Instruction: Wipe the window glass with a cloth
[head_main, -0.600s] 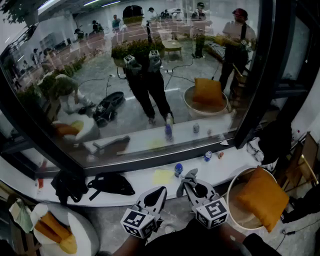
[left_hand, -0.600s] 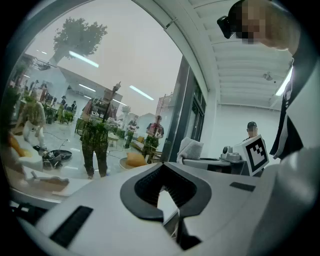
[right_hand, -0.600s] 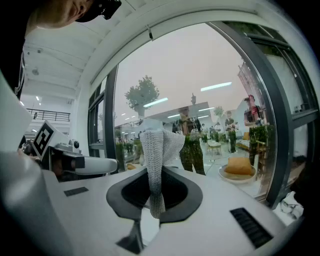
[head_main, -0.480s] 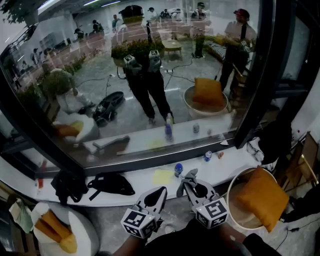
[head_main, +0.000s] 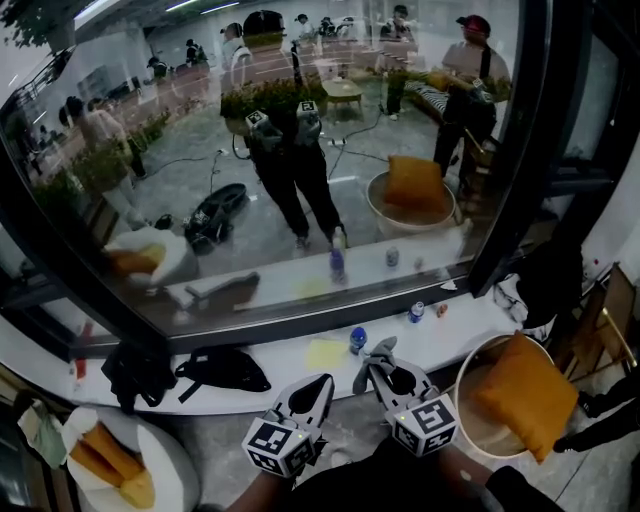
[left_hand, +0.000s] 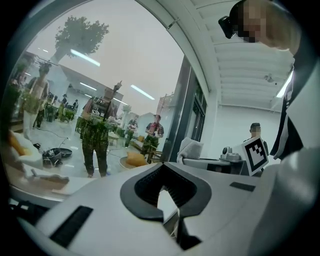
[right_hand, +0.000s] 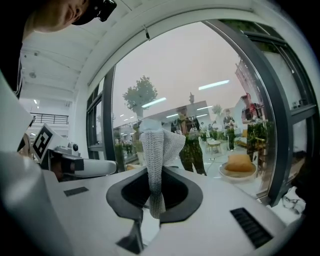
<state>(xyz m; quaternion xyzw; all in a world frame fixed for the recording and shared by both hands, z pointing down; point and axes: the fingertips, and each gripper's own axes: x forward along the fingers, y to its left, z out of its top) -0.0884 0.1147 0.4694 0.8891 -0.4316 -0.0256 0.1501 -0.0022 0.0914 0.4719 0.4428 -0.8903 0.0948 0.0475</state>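
A large window pane (head_main: 300, 150) is held in a dark frame (head_main: 520, 140) above a white sill (head_main: 458, 335). A round chair (head_main: 462, 400) with an orange cushion (head_main: 525, 395) is set on the grey floor (head_main: 215, 440). Ceiling strip lights (head_main: 92, 10) are mirrored in the glass.

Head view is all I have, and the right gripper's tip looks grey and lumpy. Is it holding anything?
Observer: Yes. In the right gripper view, the right gripper is shut on a pale knit cloth, which stands up from between its jaws.
Operator: And the left one?
Observer: In the left gripper view, the left gripper has its jaws together with nothing between them.
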